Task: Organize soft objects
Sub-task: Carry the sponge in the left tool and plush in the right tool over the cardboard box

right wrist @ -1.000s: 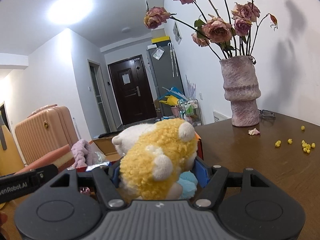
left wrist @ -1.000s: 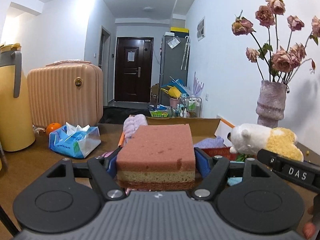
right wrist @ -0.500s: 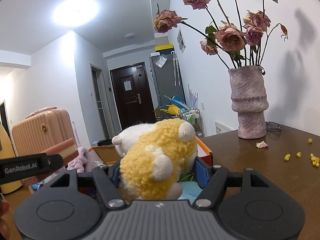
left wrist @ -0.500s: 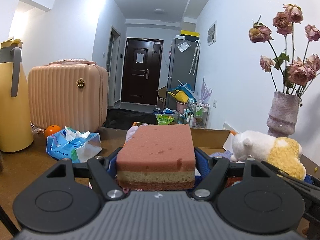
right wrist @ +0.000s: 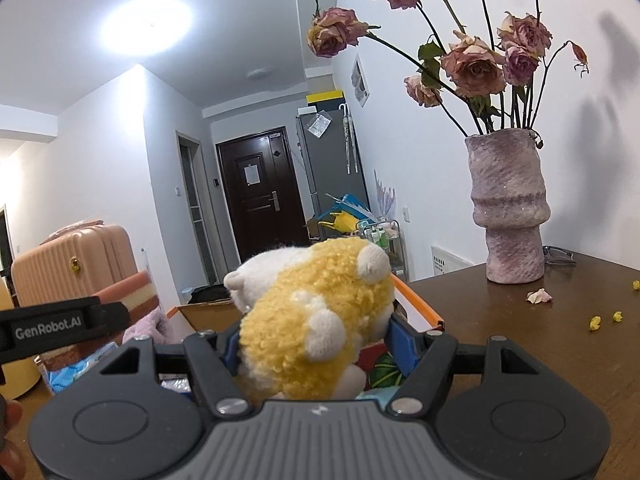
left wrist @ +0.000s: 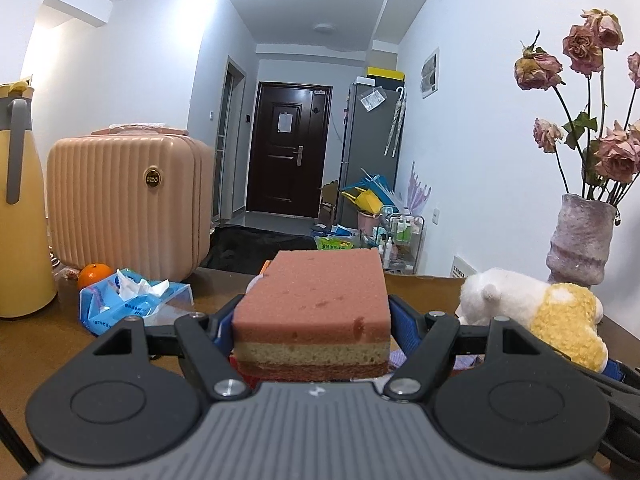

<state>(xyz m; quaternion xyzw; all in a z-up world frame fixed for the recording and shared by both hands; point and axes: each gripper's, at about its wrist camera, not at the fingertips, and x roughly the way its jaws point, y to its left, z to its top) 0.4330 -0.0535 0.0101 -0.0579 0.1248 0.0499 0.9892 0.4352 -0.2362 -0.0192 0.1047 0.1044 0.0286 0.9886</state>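
My left gripper (left wrist: pixel 312 326) is shut on a layered pink and tan sponge (left wrist: pixel 316 300), its blue pads pressing both sides, and holds it above the brown table (left wrist: pixel 36 344). My right gripper (right wrist: pixel 316 340) is shut on a yellow and white plush toy (right wrist: pixel 320 316). In the left wrist view the plush toy (left wrist: pixel 536 304) hangs at the right. In the right wrist view the sponge (right wrist: pixel 136 292) shows at the left behind the left gripper's black arm. Below both lies a cardboard box (right wrist: pixel 208 312) with an orange edge; a pink fluffy item (right wrist: pixel 148 324) lies in it.
A pink vase of dried roses (right wrist: pixel 508 208) stands on the table at the right, with petals and yellow crumbs (right wrist: pixel 596 320) near it. At the left are a peach suitcase (left wrist: pixel 124 200), a yellow flask (left wrist: pixel 20 208), an orange (left wrist: pixel 94 274) and a blue tissue pack (left wrist: pixel 132 300).
Both grippers have moved forward over the box with their loads still held; the box contents have dropped out of the left wrist view and the vase has slid to the right.
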